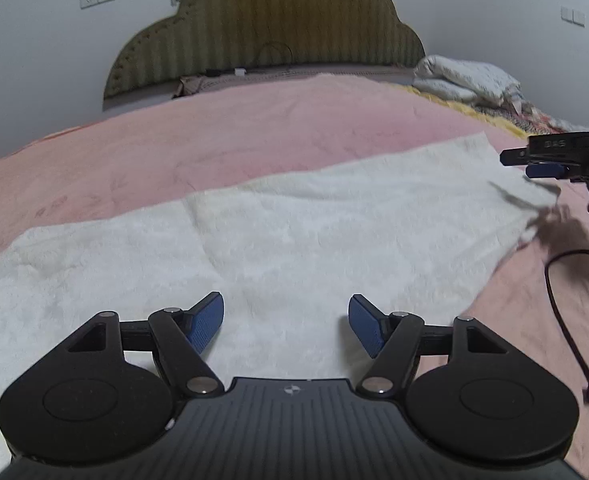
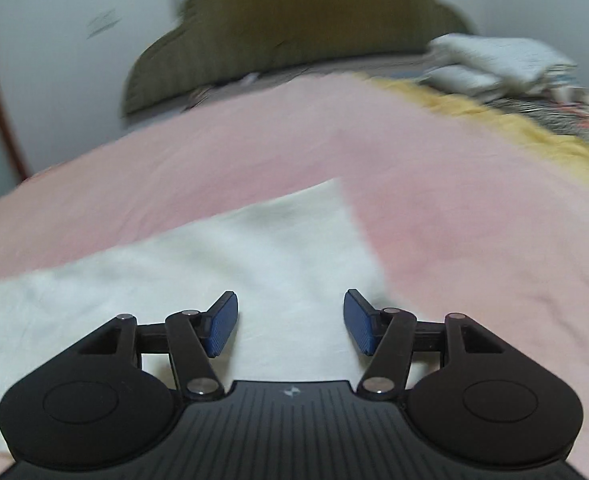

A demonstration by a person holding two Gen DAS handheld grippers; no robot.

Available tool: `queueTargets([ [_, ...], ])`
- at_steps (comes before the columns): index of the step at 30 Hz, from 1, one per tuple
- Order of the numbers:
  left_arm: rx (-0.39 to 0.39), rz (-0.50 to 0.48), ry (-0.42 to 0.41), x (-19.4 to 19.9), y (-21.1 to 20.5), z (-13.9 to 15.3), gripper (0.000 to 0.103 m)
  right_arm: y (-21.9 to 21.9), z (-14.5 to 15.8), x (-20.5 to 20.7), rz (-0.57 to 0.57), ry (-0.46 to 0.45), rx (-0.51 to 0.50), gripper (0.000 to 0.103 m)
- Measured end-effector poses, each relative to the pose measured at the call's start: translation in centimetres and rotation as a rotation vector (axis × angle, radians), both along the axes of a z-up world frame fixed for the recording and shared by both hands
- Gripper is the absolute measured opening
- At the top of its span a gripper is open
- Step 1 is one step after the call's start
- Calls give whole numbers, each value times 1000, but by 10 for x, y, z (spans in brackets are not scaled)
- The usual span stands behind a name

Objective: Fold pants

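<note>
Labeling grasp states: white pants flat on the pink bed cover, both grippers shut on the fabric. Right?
Not shut. Both wrist views show the left gripper and right gripper open, nothing pinched. The white pants do lie flat on the pink bed cover.

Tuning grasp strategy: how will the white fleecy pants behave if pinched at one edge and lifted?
The white pants lie limp with soft creases, so they would probably drape and sag. The fuzzy pile probably grips the blue pads well. Likely light, dragging over the pink blanket.

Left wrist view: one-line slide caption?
Open left gripper over fluffy white pants spread flat on pink bedspread; right gripper hovers at the far end.
</note>
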State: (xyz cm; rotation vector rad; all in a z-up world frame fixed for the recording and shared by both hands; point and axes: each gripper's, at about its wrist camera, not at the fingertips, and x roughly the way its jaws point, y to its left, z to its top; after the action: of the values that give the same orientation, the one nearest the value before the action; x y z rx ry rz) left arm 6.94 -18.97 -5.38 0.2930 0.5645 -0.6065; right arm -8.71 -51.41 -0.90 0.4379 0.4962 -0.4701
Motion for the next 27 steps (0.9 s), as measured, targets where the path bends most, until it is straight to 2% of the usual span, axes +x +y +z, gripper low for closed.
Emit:
queueTargets([
  [2,-16,16,-4,0,-3,-3,78,0,7,-3,64,-82,69,61],
  [3,-9,15,1,-2,-6,-7,78,3,7,3,124,-80,103,61],
  [5,9,8,-15,-7,-8,-14,79,13,5,30,244,-21,132,60],
  [7,20,14,-54,-13,-8,-16,83,17,3,66,302,43,138,59],
  [9,22,17,-54,-13,-7,-16,86,7,0,93,289,100,131,59],
  [11,13,31,-23,-7,-4,-18,92,-13,-1,110,213,127,112,59],
  [12,2,39,-5,-4,-2,-19,95,-22,0,113,171,128,116,59],
  [14,-19,50,26,1,3,-19,98,-36,5,105,121,70,181,59],
  [16,-22,52,32,2,3,-20,98,-29,14,88,107,45,136,61],
  [18,-10,53,26,1,1,-20,99,-13,17,74,197,48,114,62],
  [22,-19,54,34,2,1,-19,100,12,1,53,452,35,261,74],
  [24,-19,54,34,2,1,-19,101,19,-6,41,425,86,179,74],
  [25,-20,55,35,2,2,-19,102,19,-4,34,361,92,121,74],
  [27,-27,51,39,3,3,-19,103,13,3,15,191,82,90,74],
])
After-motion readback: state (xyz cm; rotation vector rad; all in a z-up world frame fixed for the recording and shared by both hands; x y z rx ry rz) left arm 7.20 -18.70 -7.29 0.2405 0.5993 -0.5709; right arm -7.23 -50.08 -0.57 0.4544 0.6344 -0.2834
